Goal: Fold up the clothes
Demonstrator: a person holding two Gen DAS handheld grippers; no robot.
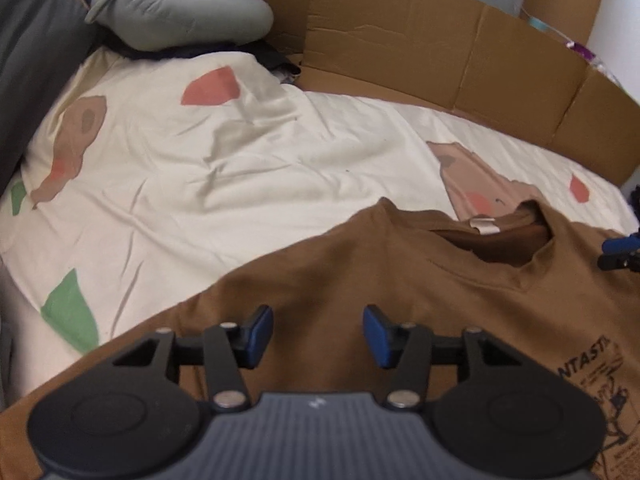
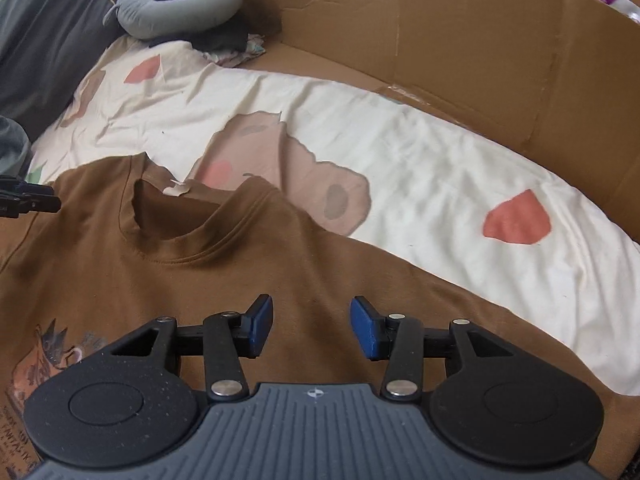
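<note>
A brown T-shirt [image 1: 400, 288] [image 2: 140, 280] lies flat, front up, on a cream bedsheet [image 1: 240, 160] [image 2: 440, 184], its collar toward the far side and a dark print on its chest. Over the shirt's left shoulder area hovers my left gripper [image 1: 318, 334], open, with bare brown cloth showing between its blue pads. My right gripper [image 2: 312, 330] stands open above the other shoulder, nothing between its pads. Each gripper's tips show at the edge of the other view: the right gripper's fingers [image 1: 620, 250] and the left gripper's fingers [image 2: 24, 200].
Cardboard walls [image 1: 440, 60] [image 2: 440, 40] fence the bed's far side. A grey neck pillow [image 1: 180, 12] [image 2: 176, 8] and dark bedding [image 1: 32, 60] lie at the far left. The sheet carries printed bear, red and green shapes.
</note>
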